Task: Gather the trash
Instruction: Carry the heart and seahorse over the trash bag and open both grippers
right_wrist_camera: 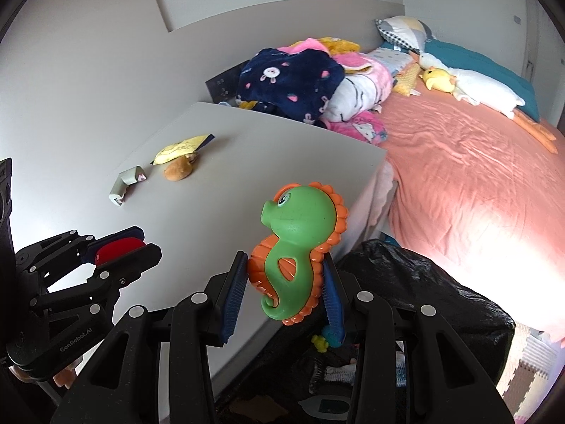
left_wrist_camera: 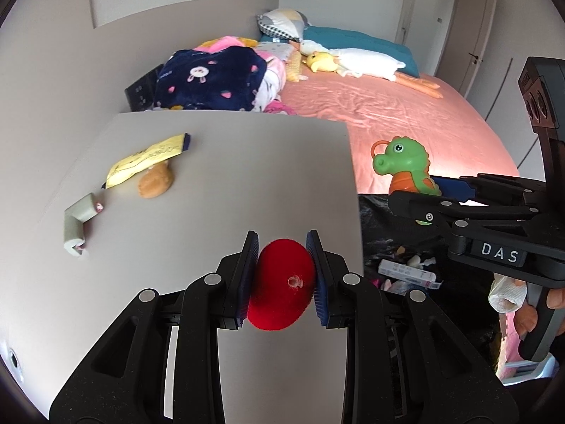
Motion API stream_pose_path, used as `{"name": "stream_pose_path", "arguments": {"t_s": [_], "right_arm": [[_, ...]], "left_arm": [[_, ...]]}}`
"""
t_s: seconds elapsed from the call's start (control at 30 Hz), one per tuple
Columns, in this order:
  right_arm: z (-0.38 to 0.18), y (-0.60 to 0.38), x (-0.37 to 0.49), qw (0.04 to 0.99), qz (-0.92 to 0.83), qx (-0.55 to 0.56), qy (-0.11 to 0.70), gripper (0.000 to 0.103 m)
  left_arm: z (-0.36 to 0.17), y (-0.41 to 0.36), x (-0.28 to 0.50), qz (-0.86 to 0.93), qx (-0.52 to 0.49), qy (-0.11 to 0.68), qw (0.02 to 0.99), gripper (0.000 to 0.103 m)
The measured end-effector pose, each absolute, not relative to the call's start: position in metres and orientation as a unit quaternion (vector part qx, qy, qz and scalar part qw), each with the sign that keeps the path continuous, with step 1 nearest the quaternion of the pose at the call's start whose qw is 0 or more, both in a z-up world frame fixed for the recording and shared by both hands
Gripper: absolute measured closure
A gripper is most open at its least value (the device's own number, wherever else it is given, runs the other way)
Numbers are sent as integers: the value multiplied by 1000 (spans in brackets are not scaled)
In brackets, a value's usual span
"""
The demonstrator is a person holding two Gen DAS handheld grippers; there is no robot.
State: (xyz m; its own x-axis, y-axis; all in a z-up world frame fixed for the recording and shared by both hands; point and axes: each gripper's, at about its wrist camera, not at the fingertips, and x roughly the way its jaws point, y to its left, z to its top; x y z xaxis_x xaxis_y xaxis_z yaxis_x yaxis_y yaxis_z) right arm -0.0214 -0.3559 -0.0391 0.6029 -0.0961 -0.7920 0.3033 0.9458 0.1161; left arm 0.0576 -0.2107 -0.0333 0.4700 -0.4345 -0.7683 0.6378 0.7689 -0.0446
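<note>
Where it gapes, black trash bag (left_wrist_camera: 395, 226) holds a small carton (left_wrist_camera: 406, 272).

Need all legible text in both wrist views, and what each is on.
"DAS": white letters on a black plate on the right tool, seen in the left wrist view.
"GenRobot.AI": on the black body of the left tool, seen in the right wrist view.
Yellow wrapper on the table: dark print, too blurred to read.
White box in the black trash bag: print too small to read.
</note>
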Motion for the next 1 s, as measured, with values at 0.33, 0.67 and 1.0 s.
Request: {"name": "stream_pose_path", "arguments": {"t_s": [0.33,0.67,1.0], "right_arm": [[-35,-388,-52,885,-153,137,419,61],[-32,-420,-88,879,-194,160,405,61],[-29,-445,-121,870,-234,178,395,61]], "left_arm": [[-34,-247,47,-350,142,402,834,75],[-32,-287,31,-390,163,395,816,75],[-35,-326,14,-432,187,389,792,75]]}}
